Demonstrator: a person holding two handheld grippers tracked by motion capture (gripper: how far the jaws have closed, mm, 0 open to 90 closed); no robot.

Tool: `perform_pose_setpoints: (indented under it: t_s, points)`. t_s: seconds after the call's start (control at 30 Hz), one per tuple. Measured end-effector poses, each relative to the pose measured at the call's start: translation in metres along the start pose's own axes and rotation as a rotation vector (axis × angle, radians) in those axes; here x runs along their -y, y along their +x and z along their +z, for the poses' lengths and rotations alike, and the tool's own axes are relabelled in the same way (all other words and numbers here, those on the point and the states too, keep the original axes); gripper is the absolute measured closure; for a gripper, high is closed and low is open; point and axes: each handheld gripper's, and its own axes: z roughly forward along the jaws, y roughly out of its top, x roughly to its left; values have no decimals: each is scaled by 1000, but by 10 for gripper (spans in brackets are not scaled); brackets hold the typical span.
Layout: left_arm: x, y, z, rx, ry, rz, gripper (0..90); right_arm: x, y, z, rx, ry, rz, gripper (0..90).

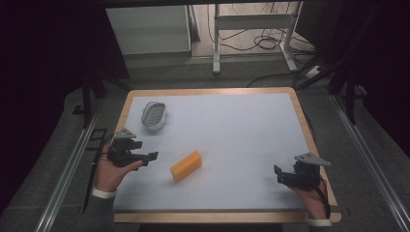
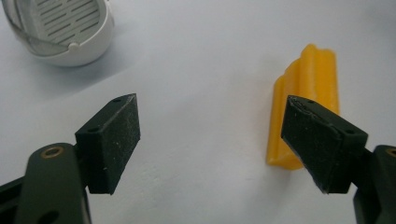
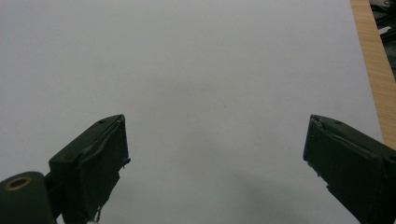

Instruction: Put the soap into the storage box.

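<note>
1. High view: the left gripper (image 1: 153, 155) hovers over the table's left side, its 2 jaws spread wide with nothing between them, pointing toward the yellow block (image 1: 186, 166).
2. A white slotted dish (image 1: 154, 115) sits beyond the left gripper, near the far left corner of the grey mat (image 1: 241, 125).
3. The yellow block lies flat and slanted on the mat, left of centre, just beside the left gripper and not touching it.
4. In the left gripper view, the block lies behind the right-hand jaw.
5. The right gripper (image 1: 279, 174) hangs near the right front edge, jaws apart and empty, well apart from the block.
</note>
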Motion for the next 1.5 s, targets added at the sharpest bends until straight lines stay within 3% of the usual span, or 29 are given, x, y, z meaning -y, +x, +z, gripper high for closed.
perform_pose_setpoints:
  t_s: [0.23,0.5,0.8,1.2,1.5]
  points:
    - [-11,-9,-1,30,3,28,199,1,-1,1,12,7,5,66]
    - [-34,-23,-4,42,21,96,195,1,-1,-1,31,-7,-2,66]
    - [-51,-47,13,79,67,161,192,2,-3,-1,45,-10,0,66]
    - [-53,-60,27,92,118,191,190,3,-5,-1,52,-5,10,66]
    - [-48,-71,51,105,192,215,188,4,-4,1,53,4,6,66]
